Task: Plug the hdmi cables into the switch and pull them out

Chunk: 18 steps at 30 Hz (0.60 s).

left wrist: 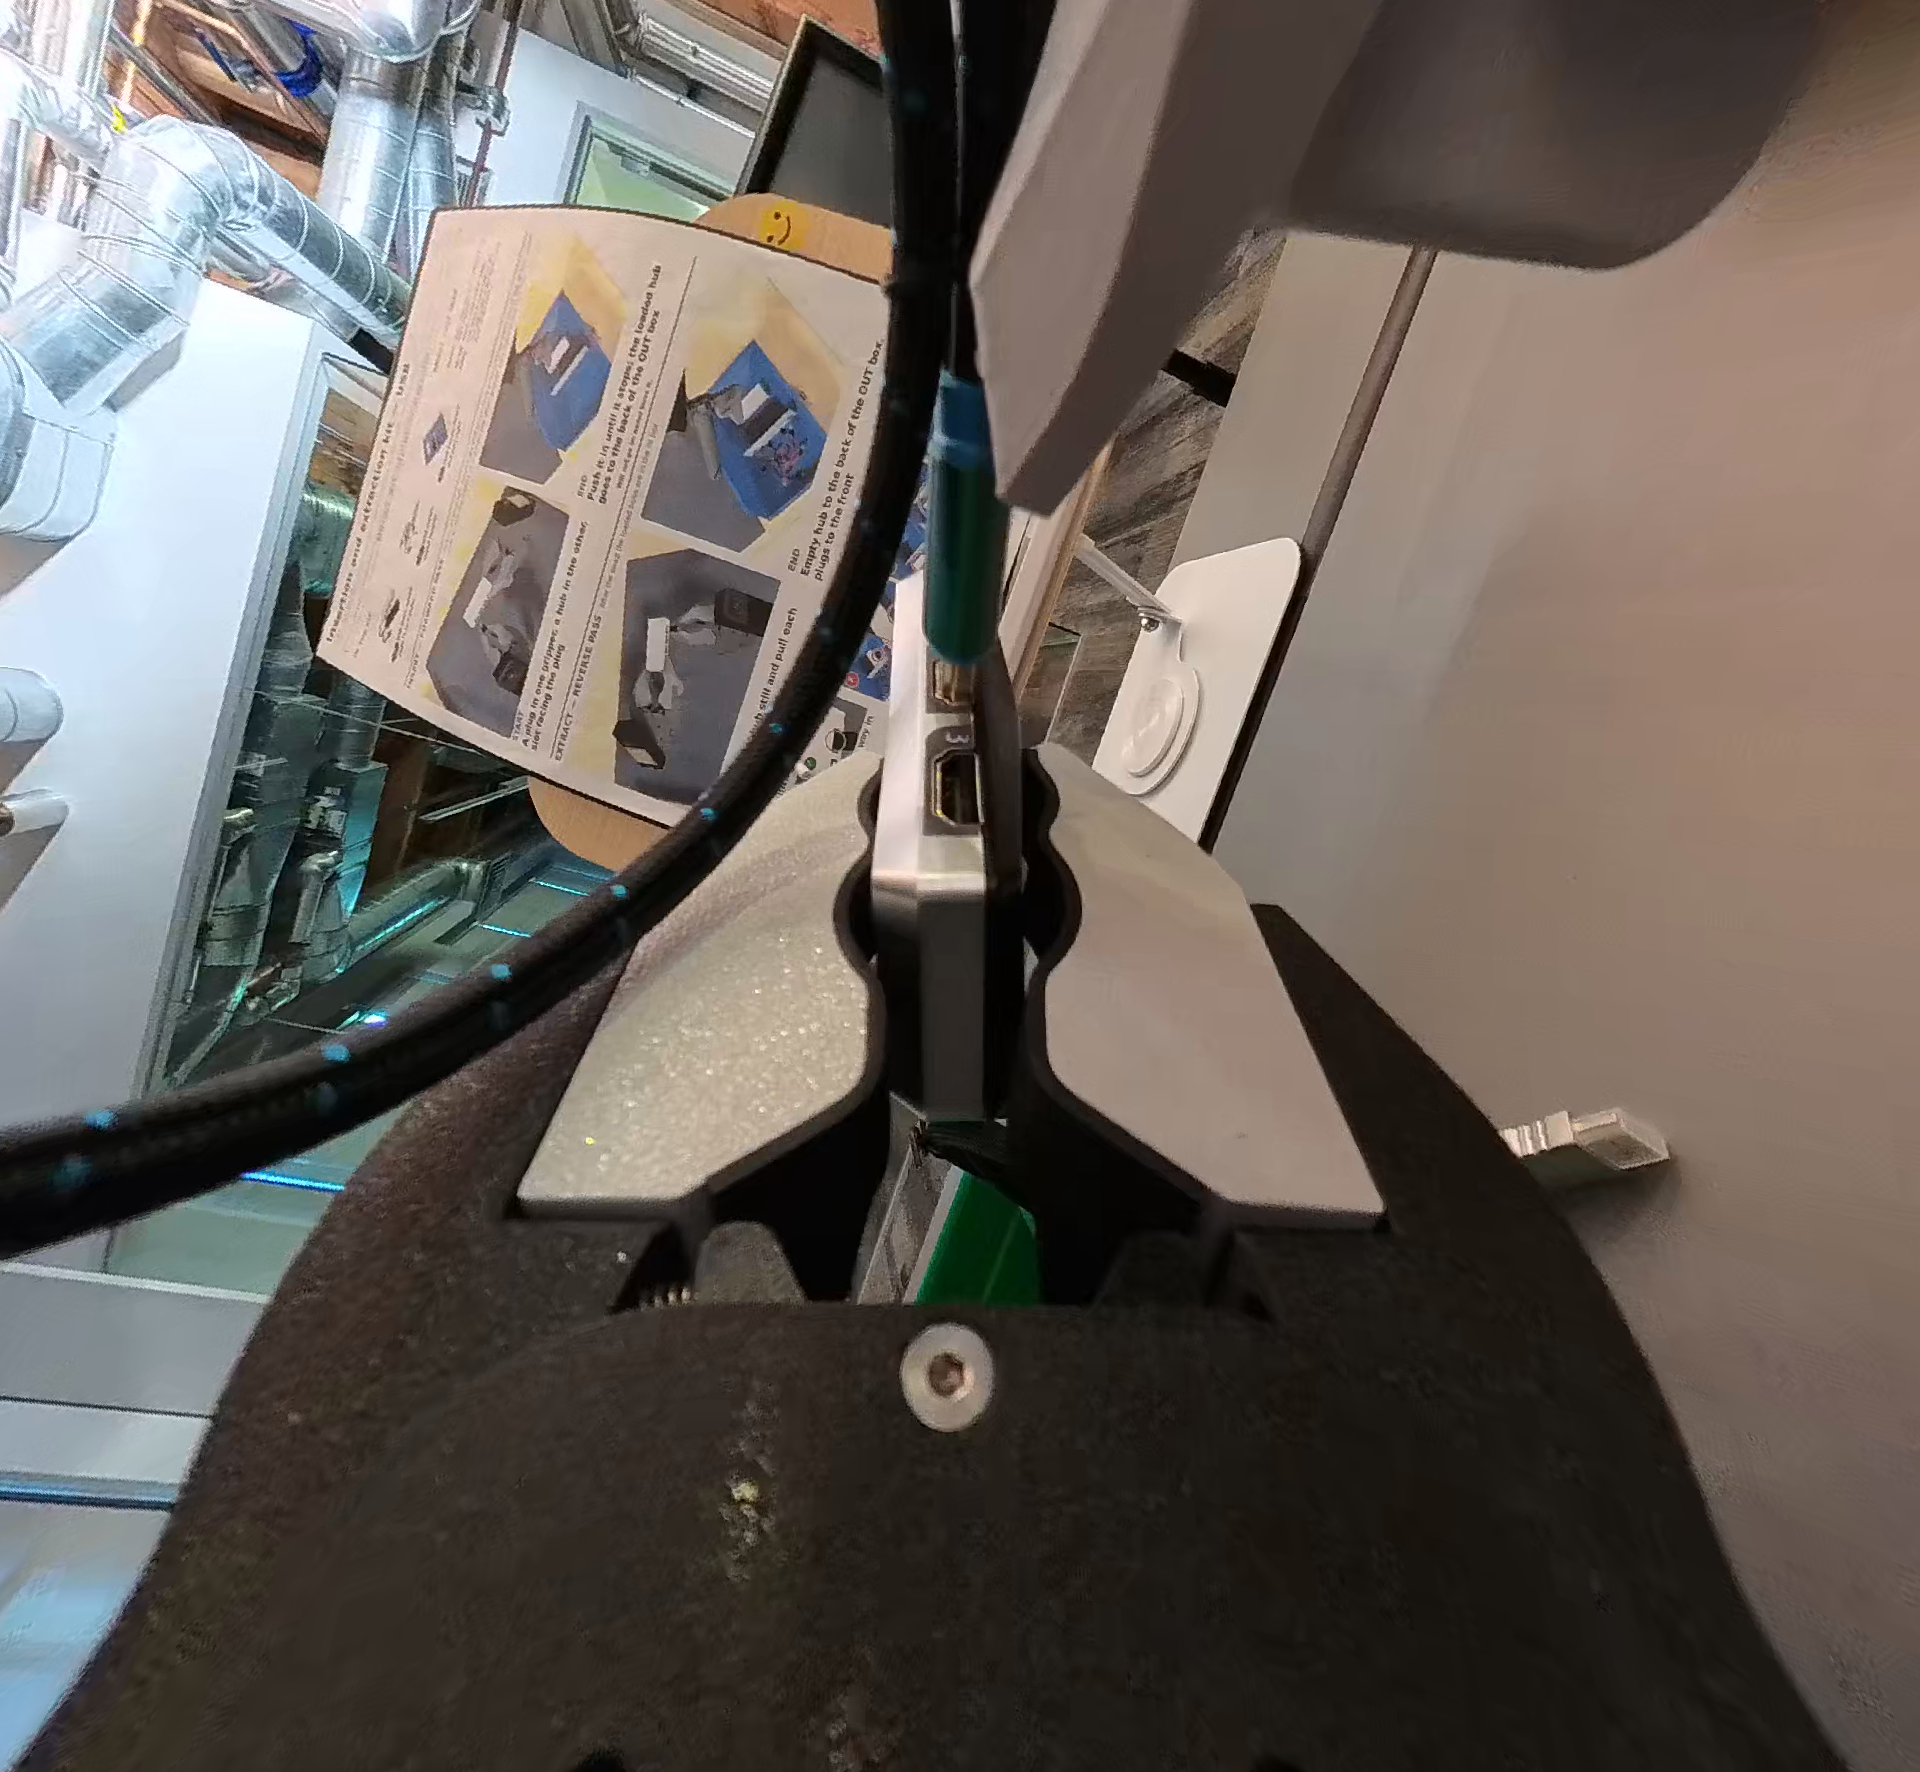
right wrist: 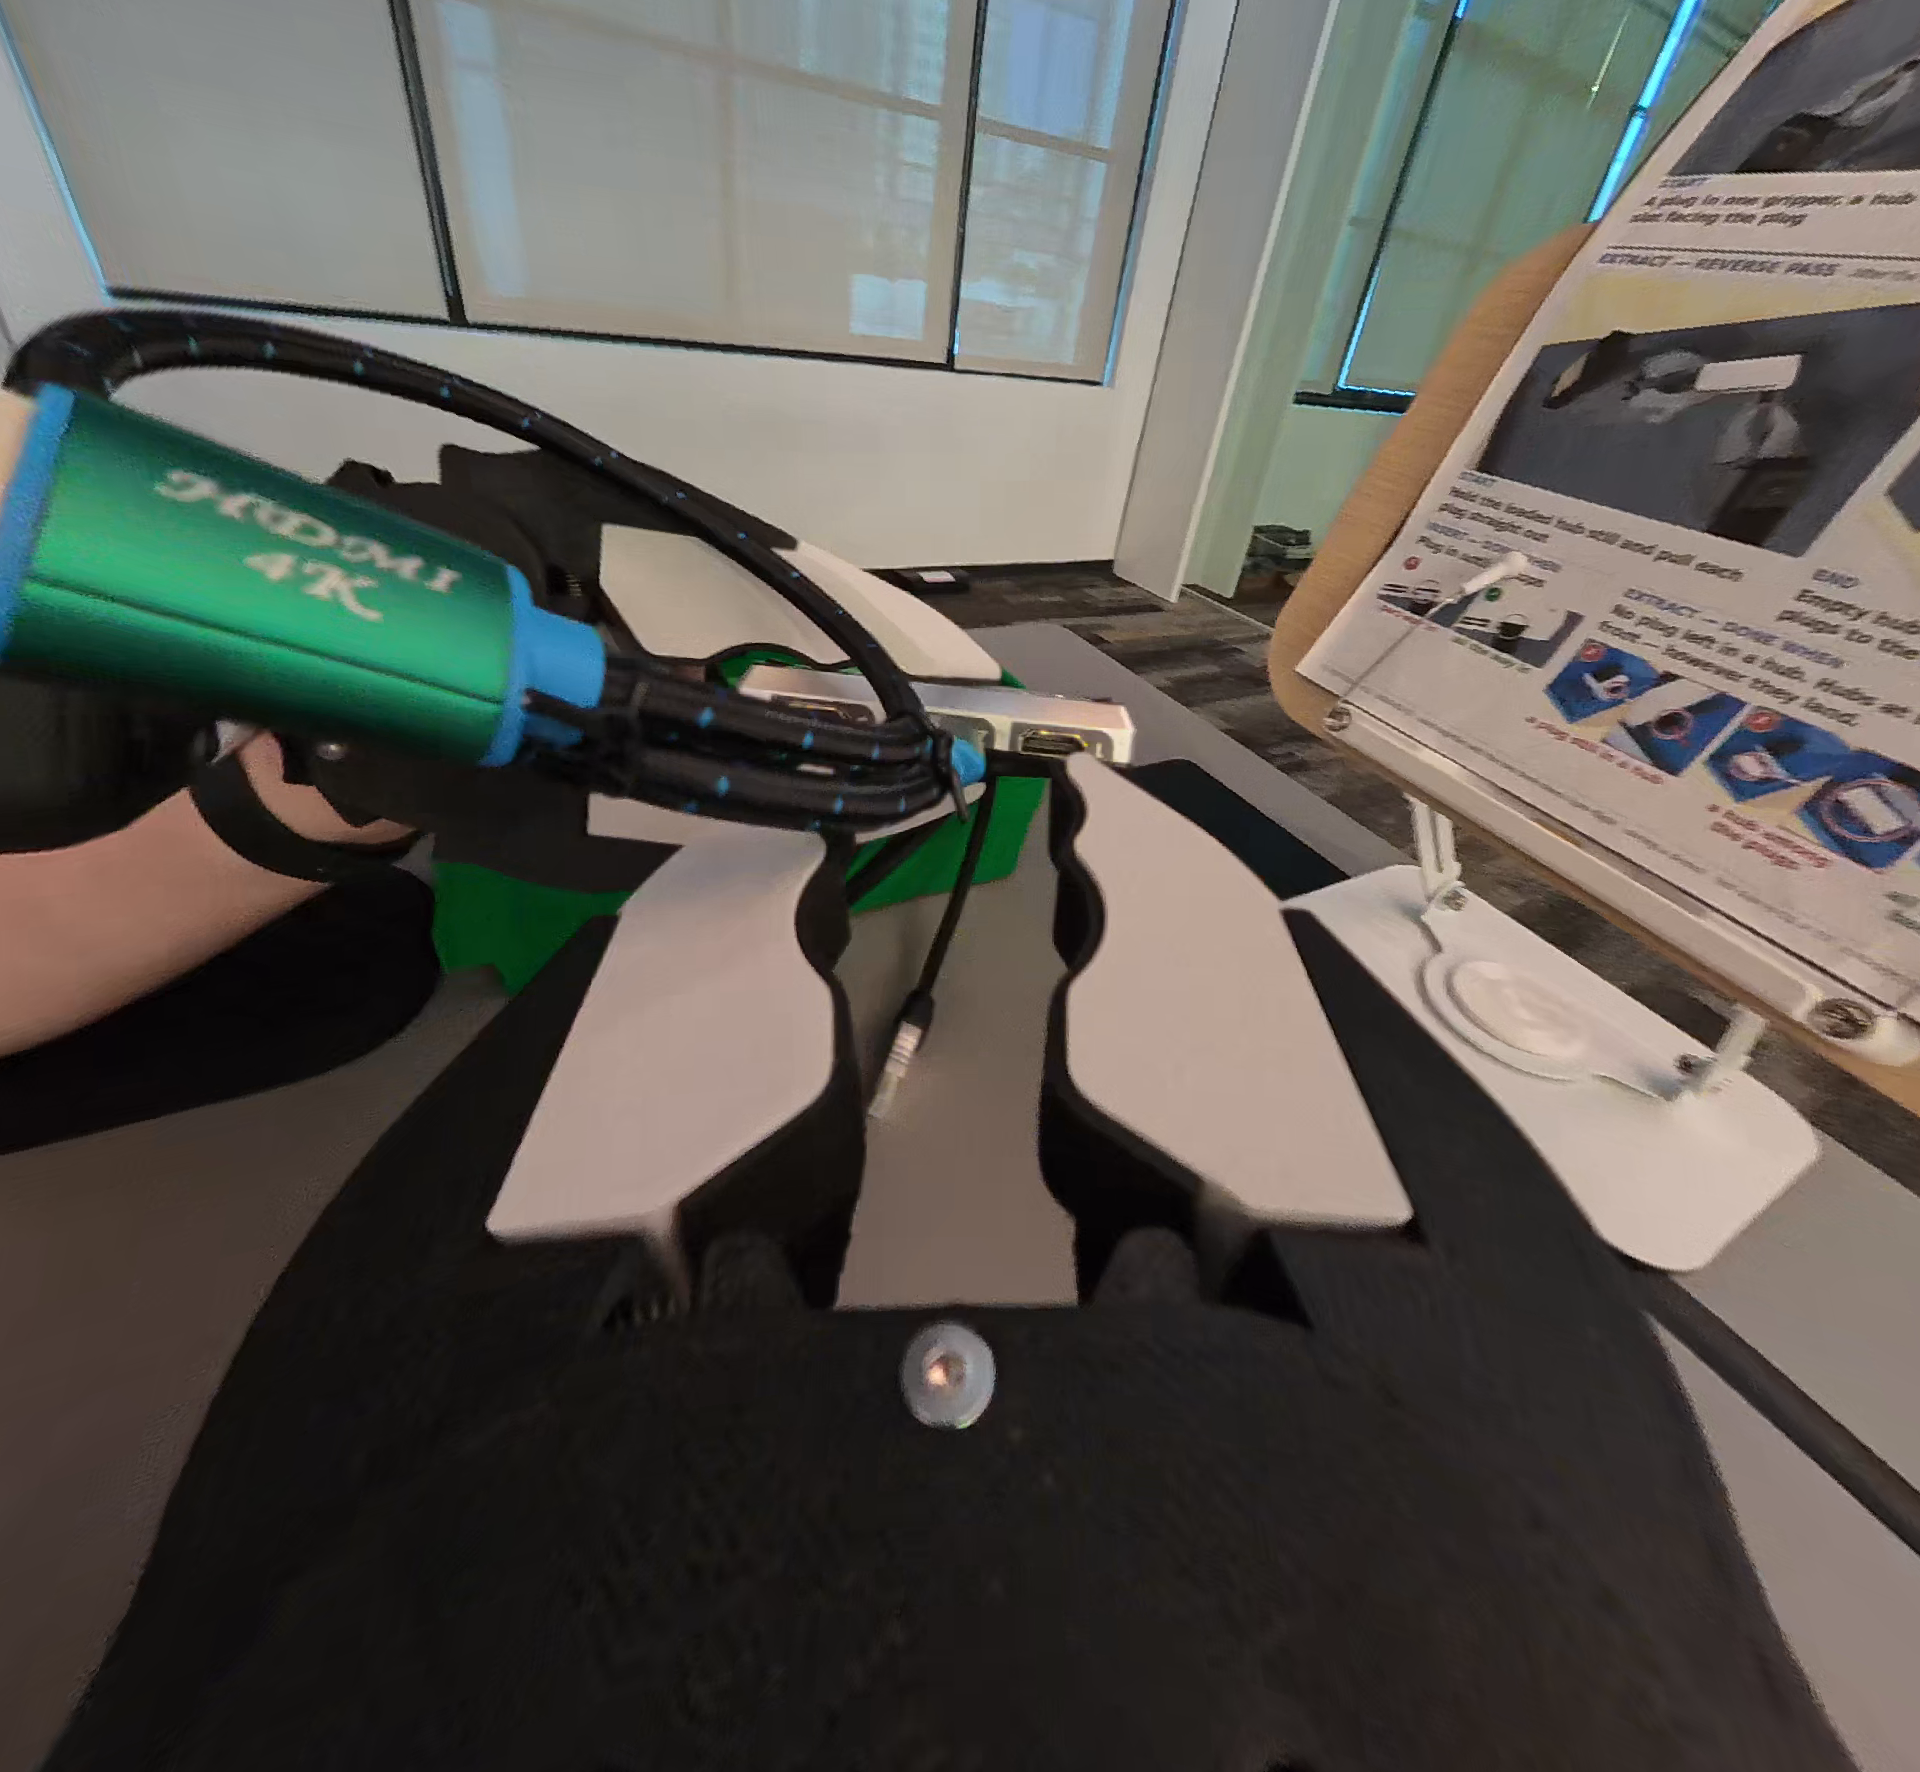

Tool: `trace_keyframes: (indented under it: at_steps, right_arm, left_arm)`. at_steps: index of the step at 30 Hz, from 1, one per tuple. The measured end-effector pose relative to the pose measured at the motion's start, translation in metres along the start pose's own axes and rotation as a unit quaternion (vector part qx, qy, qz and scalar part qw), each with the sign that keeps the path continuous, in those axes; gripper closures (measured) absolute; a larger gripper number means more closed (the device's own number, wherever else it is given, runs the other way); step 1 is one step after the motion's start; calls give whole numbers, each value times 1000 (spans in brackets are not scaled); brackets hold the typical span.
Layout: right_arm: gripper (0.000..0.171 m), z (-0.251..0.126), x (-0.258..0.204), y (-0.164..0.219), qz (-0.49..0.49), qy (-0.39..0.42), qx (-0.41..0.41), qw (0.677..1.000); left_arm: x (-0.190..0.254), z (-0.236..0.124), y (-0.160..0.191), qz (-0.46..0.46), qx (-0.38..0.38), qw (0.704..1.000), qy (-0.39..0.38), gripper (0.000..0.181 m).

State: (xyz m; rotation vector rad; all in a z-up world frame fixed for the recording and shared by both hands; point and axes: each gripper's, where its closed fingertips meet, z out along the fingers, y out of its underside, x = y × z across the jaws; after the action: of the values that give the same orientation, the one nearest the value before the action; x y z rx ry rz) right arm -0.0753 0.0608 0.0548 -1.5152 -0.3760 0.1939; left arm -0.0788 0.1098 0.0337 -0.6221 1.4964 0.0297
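My left gripper [left wrist: 954, 787] is shut on the silver switch [left wrist: 930, 974], holding it by its flat sides with the port edge facing away. A green HDMI plug [left wrist: 961, 579] with a blue collar sits in one port; the port beside it [left wrist: 956, 787] is empty. Its black braided cable [left wrist: 623, 891] loops off to the left. One finger of my right gripper [left wrist: 1143, 216] hangs just beside that plug. In the right wrist view my right gripper [right wrist: 945, 818] is open and empty, pointing at the switch [right wrist: 1081, 725]. The cable's other green plug [right wrist: 260, 579] hangs close at left.
A thin black lead with a small silver connector [right wrist: 899, 1047] lies on the grey table [right wrist: 956, 1203] between my right fingers. A green box [right wrist: 488, 922] sits under the switch. An instruction sheet on a white stand [right wrist: 1538, 1047] is at right. A person's hand [right wrist: 156, 849] is at left. Across from one pair of fingers to the other is roughly 6 cm.
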Motion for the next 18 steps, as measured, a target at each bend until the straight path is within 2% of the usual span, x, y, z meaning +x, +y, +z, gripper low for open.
trace_keyframes:
  at_steps: [10,18]
  right_arm:
    - [150,5,-3,10,2,3,-37,999]
    - [150,6,-3,14,7,13,-58,998]
  left_arm:
    - [8,1,-7,16,2,1000,4,159]
    - [10,2,-4,40,-5,999,-1,158]
